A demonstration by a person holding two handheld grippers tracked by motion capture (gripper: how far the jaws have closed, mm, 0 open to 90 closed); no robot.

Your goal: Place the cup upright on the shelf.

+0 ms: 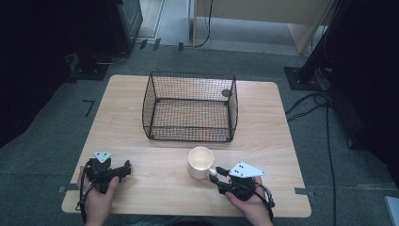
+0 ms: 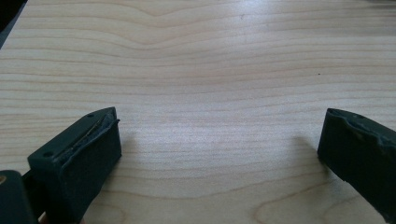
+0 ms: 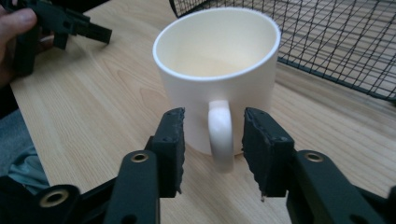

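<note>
The right gripper [image 3: 212, 151] sits low over the wooden surface [image 1: 155, 186] with its jaws partly open, one on each side of the handle [image 3: 220, 133] of a white mug [image 3: 217, 70]. A narrow gap shows between each jaw and the handle, so the gripper brackets it without closing on it — nothing is held. The mug stands upright and looks empty, directly ahead of this gripper, with its handle turned back toward the jaws. In the high view the mug [image 1: 201, 162] is just ahead and to the left of the right gripper [image 1: 214, 178], which the person's right hand [image 1: 249, 205] holds from behind.

Beyond the mug, farther ahead of the right gripper, stands a black wire basket [image 1: 190, 75], open at the top, well apart from the mug.

The left gripper [image 1: 127, 167] lies off to the left of the right one, well apart from the mug — held in the person's left hand [image 1: 99, 200]. Its jaws stand wide open in the left gripper view, with bare wood grain [image 2: 219, 116] between them and nothing in their grasp.
</note>
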